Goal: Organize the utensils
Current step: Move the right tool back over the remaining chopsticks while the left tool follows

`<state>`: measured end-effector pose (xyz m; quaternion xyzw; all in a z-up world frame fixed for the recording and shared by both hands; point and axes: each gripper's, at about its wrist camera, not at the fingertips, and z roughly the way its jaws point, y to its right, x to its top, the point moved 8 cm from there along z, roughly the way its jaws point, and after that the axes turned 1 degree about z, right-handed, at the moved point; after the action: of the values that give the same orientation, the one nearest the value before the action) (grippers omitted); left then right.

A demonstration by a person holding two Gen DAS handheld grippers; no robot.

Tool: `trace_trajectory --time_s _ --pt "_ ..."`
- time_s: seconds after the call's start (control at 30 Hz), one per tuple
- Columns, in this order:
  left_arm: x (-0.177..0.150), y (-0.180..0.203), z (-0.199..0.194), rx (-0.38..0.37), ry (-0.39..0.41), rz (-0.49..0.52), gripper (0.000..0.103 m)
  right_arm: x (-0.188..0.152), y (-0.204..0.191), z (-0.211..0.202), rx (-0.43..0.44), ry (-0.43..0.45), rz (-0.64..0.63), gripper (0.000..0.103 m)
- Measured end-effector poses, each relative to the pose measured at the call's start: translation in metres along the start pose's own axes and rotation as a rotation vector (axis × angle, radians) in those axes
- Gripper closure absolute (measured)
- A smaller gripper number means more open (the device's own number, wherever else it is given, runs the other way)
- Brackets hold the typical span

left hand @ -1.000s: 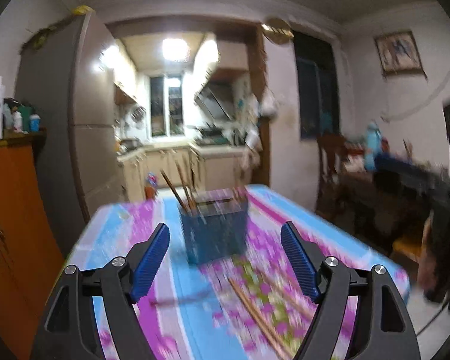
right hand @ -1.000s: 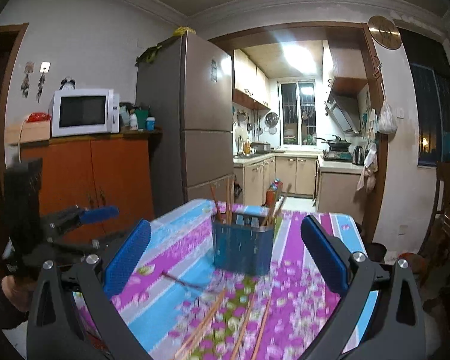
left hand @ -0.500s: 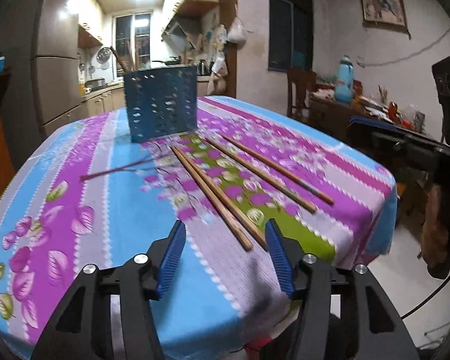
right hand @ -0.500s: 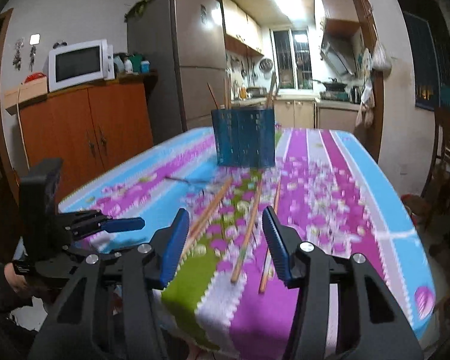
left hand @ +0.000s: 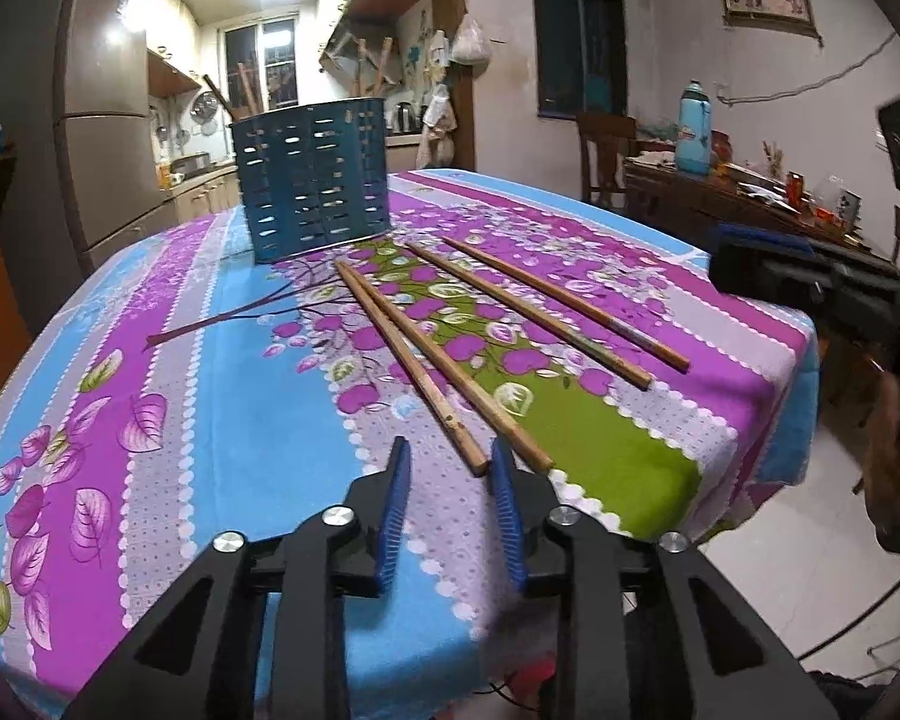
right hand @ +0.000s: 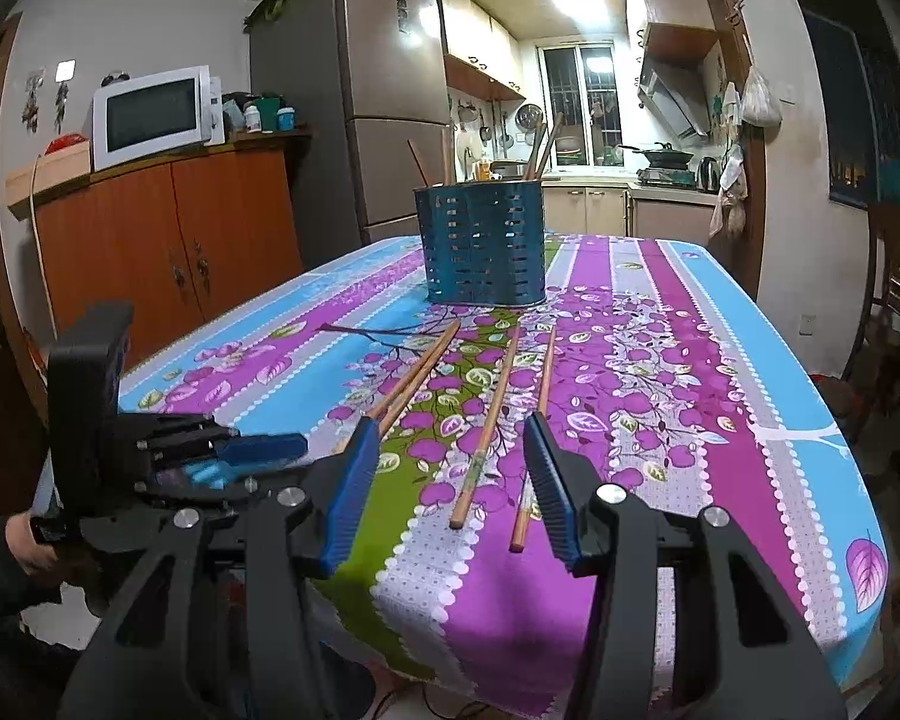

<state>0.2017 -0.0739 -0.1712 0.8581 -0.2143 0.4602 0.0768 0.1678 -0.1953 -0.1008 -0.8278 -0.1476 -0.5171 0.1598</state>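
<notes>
Several wooden chopsticks lie loose on the flowered tablecloth, pointing toward a blue perforated utensil holder that has more chopsticks standing in it. My left gripper is open, narrowly, with its tips at the near end of the leftmost chopstick. My right gripper is open and empty, low over the near ends of two other chopsticks. The holder stands beyond them in the right wrist view. The left gripper also shows there at the left.
The table edge is right under both grippers. A wooden cabinet with a microwave stands left, a fridge behind it. A chair and a cluttered side table stand right.
Both grippers have dropped low and pulled back to the table's near edge. The left jaws have narrowed around a chopstick end. The right jaws have also narrowed from wide open.
</notes>
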Motion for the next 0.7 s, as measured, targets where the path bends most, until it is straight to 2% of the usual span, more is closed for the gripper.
trace_trajectory --time_s 0.13,0.37,0.7 --pt "0.0 -0.01 -0.001 0.035 0.014 -0.021 0.076 -0.016 -0.007 0.008 0.009 -0.036 -0.018 0.071" --pt "-0.001 -0.008 0.001 0.057 0.045 -0.027 0.076 -0.038 -0.007 0.031 -0.038 -0.079 -0.042 0.082" --pt "0.0 -0.005 0.004 0.094 0.121 -0.03 0.076 -0.042 -0.001 0.047 -0.108 -0.034 -0.015 0.086"
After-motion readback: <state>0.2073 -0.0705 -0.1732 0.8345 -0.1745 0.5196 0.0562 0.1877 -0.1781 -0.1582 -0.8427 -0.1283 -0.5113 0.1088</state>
